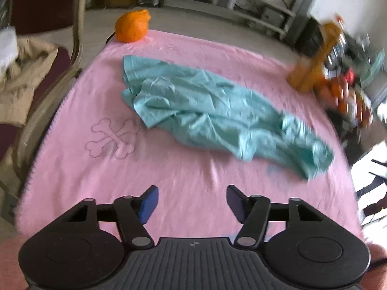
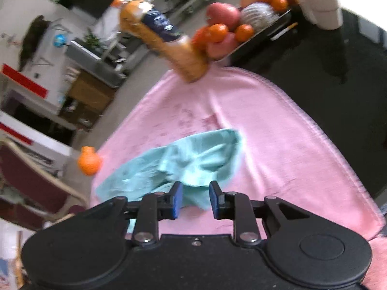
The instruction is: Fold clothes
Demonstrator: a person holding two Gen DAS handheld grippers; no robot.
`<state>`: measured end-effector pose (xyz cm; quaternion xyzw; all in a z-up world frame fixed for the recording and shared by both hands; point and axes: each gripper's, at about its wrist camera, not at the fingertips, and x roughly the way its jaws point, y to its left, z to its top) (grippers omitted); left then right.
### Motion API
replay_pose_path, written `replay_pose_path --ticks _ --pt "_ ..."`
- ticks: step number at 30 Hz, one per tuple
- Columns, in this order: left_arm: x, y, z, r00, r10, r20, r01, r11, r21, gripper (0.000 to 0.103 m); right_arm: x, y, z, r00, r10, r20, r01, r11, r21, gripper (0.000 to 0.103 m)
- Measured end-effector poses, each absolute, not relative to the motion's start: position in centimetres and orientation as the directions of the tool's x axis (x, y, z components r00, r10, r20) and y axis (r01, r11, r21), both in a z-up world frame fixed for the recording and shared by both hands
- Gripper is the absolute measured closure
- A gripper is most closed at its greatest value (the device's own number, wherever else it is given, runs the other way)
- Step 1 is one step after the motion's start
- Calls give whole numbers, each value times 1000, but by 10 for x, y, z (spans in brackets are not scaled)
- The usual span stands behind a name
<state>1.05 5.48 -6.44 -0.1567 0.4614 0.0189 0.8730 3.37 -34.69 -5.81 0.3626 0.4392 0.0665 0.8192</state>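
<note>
A crumpled teal garment (image 1: pixel 217 113) lies in a long heap across the pink blanket (image 1: pixel 169 181). My left gripper (image 1: pixel 192 197) is open and empty, above bare blanket in front of the garment. In the right wrist view the garment (image 2: pixel 183 162) lies just ahead of my right gripper (image 2: pixel 194 199). Its blue-padded jaws are partly open, with a corner of the garment showing in the gap; no grip on it shows.
An orange fruit (image 1: pixel 132 26) sits at the blanket's far left corner. An orange juice bottle (image 2: pixel 167 41) stands at the far right corner, beside a tray of fruit (image 2: pixel 232 31). A dark tabletop (image 2: pixel 338 91) lies right of the blanket (image 2: pixel 278 125). A chair (image 1: pixel 48 72) stands at left.
</note>
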Motion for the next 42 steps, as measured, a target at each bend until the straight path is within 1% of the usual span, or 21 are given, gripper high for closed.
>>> replay_pose_path --ticks 1,3,6,8,9,11,13,14,16,19,21,22,24,26,27,28,31,36,41,42 --pt "16 60 -66 579 -132 -805 -203 932 -299 58 33 -345 -57 606 453 -654 200 709 676 75" --pt "28 67 -70 585 -165 -794 -250 895 -370 61 30 -340 -51 605 495 -624 182 677 713 73" --pt "39 76 -75 590 -198 -782 -294 850 -437 60 38 -321 -56 581 528 -620 164 670 724 68" --pt "42 78 -79 600 -204 -773 -295 843 -451 59 48 -294 -67 519 572 -636 132 681 720 65" --pt "43 80 -81 602 -205 -771 -297 839 -456 59 53 -281 -73 486 593 -642 117 684 720 62" --pt "43 87 -89 599 -216 -771 -319 819 -478 59 65 -250 -93 424 637 -644 111 669 735 60" --pt "43 96 -97 597 -239 -766 -343 787 -513 59 78 -227 -114 387 666 -638 148 638 756 53" --pt "42 101 -101 597 -252 -761 -353 770 -532 59 83 -218 -125 374 681 -630 174 615 769 51" --pt "40 109 -108 603 -270 -751 -363 745 -560 59 93 -204 -148 357 719 -596 245 544 803 45" --pt "40 116 -116 611 -286 -738 -367 723 -585 59 101 -189 -180 351 756 -552 356 437 826 43" --pt "41 120 -122 615 -301 -729 -372 705 -604 59 100 -186 -195 384 762 -522 397 375 838 43" --pt "42 122 -125 615 -307 -726 -375 696 -612 59 99 -184 -202 410 769 -490 403 329 854 43" --pt "44 124 -129 614 -314 -724 -385 681 -622 59 95 -184 -209 475 765 -434 405 248 880 44" --pt "43 126 -132 613 -318 -723 -392 673 -628 59 95 -183 -212 504 761 -409 397 216 892 50" --pt "42 127 -132 616 -317 -721 -391 671 -629 59 94 -184 -213 508 758 -409 402 211 891 60" --pt "41 128 -132 619 -316 -719 -391 671 -630 59 92 -185 -214 512 758 -404 404 203 892 73" --pt "36 130 -133 622 -314 -717 -393 667 -633 59 82 -191 -207 523 748 -410 387 220 895 91" --pt "26 131 -139 626 -341 -701 -401 630 -665 56 67 -195 -174 482 747 -458 308 345 887 93" --pt "24 124 -149 625 -410 -664 -390 573 -721 52 49 -197 -158 441 758 -481 287 388 876 95" --pt "25 123 -150 625 -425 -655 -386 560 -733 51 46 -197 -158 437 756 -488 288 396 872 97"
